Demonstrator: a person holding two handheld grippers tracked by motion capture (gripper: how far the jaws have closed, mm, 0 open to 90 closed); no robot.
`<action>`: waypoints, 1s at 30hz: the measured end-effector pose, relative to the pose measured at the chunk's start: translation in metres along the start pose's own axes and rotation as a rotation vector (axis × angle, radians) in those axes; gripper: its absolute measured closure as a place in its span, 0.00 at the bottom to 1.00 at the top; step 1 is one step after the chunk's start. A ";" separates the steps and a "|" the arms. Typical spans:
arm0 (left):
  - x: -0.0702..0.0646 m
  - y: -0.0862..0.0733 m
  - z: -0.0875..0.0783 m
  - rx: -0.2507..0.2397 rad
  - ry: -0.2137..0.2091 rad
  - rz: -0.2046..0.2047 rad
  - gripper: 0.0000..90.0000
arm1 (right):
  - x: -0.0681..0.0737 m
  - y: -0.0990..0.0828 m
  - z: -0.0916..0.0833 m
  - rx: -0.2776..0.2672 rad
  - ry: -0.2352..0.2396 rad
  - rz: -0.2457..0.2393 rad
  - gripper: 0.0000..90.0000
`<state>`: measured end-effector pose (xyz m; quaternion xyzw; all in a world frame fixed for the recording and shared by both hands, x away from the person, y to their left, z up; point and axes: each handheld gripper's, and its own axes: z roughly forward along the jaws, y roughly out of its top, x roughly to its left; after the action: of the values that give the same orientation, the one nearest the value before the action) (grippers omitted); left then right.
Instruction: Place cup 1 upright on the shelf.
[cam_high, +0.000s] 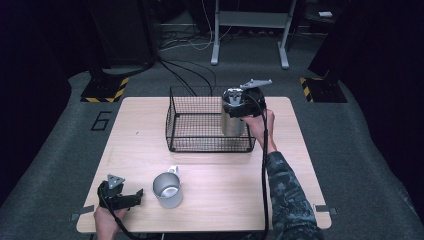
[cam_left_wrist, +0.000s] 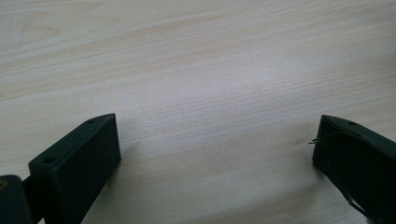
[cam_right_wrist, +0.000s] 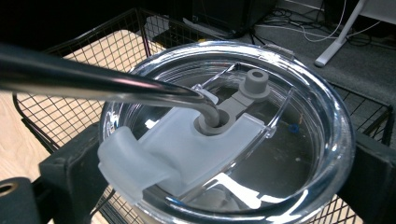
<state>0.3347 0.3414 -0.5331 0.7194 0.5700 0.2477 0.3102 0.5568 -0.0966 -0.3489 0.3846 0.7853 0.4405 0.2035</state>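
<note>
Tumbler (cam_high: 233, 117) clamped in right claw (cam_high: 239, 111), base hidden by basket (cam_high: 195, 131); left claw (cam_high: 131, 199) gapes empty.

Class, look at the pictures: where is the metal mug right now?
In the high view the mug stands on the table's near left part, just right of the left gripper and in front of the wire basket.

Right tongs (cam_high: 239, 111) at frame centre-right, gripping steel tumbler (cam_high: 232, 119) upright over right end of wire basket (cam_high: 200, 125); tumbler possibly touching basket floor, unclear. Left tongs (cam_high: 131, 198) lower left on bench (cam_high: 150, 150), jaws apart, near steel mug (cam_high: 168, 190).
</note>
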 end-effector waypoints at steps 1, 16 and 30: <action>0.000 0.000 0.000 0.005 -0.001 0.006 0.01 | -0.001 -0.001 0.001 0.000 0.002 -0.010 0.04; 0.000 0.000 0.000 -0.003 0.001 -0.003 0.01 | 0.000 -0.011 0.012 0.031 0.009 0.011 0.04; 0.000 0.000 0.000 -0.003 0.001 -0.002 0.01 | -0.002 -0.020 0.020 0.055 0.000 0.027 0.04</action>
<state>0.3347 0.3412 -0.5332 0.7182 0.5707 0.2485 0.3111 0.5629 -0.0935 -0.3763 0.4005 0.7919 0.4212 0.1872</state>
